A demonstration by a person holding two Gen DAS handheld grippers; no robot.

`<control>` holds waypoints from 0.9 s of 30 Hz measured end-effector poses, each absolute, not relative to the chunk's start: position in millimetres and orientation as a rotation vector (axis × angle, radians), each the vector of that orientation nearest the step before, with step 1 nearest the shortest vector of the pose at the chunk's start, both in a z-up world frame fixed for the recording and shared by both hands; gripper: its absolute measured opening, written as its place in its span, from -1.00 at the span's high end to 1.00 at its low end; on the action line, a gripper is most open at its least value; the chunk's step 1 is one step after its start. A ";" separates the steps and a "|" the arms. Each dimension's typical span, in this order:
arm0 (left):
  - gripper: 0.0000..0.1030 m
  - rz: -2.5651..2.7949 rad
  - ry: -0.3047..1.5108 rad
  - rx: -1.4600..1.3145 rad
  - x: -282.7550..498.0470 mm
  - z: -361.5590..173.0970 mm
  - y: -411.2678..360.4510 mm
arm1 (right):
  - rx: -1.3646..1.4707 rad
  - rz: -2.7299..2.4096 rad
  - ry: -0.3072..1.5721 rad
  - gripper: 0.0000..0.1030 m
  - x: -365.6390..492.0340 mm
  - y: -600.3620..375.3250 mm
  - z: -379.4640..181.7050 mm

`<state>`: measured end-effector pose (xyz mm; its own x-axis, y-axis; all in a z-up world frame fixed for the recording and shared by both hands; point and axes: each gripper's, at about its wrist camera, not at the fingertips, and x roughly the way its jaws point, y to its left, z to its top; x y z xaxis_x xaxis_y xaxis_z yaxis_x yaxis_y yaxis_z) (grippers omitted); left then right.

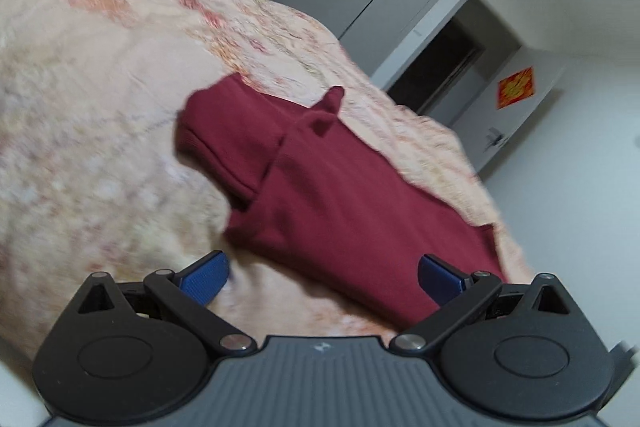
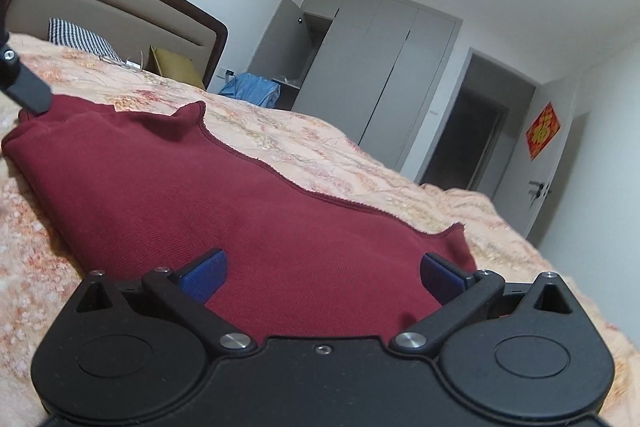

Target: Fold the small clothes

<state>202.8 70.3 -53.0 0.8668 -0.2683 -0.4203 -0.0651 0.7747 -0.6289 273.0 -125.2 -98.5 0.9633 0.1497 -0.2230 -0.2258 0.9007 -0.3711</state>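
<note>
Garment: we record a dark red knit garment (image 1: 340,195) lying on a bed under a peach floral bedspread (image 1: 100,87). In the left wrist view one end is folded over into a thick roll, and a small peak of cloth stands up at its far edge.
Garment, right view: the dark red knit garment (image 2: 224,203) lies spread and mostly flat, with a stitched hem along its far edge and a raised corner near the far left.
Left claw: we find the left claw (image 1: 324,277) wide open, its blue-padded fingers (image 1: 204,277) well apart. It holds nothing. The left finger is over bare bedspread; the right finger is at the garment's near edge. Whether it touches, we cannot tell, as the view is blurred.
Right claw: the right claw (image 2: 324,277) is likewise wide open and empty, both blue pads (image 2: 204,277) low over the red cloth near its near edge. Contact cannot be confirmed.
Other claw in right view: a black finger of the left claw (image 2: 28,87) is at the garment's far left corner.
Surroundings: a dark wooden headboard with beige padding (image 2: 120,7), a black-and-white striped pillow (image 2: 76,37), a grey wardrobe (image 2: 380,67) with one door open, a blue cloth heap (image 2: 252,89), and a red square paper decoration (image 2: 544,131) on a door.
</note>
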 end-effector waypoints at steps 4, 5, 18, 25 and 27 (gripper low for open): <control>-1.00 -0.135 0.497 -0.782 217.9 -57.4 72.1 | -0.363 0.216 0.212 -0.99 275.2 -131.1 -97.2; -1.00 -0.135 0.491 -0.795 223.2 -58.1 71.6 | -0.356 0.219 0.215 -0.99 275.7 -131.8 -97.2; -0.99 -0.002 0.435 -0.736 261.4 -63.4 52.4 | -0.343 0.225 0.217 -0.99 276.8 -132.9 -98.4; -0.99 -0.002 0.438 -0.758 258.9 -61.9 59.5 | -0.342 0.225 0.217 -0.99 276.3 -133.6 -98.5; -0.99 0.005 0.436 -0.774 259.5 -61.2 60.6 | -0.342 0.225 0.216 -0.99 276.3 -133.7 -98.4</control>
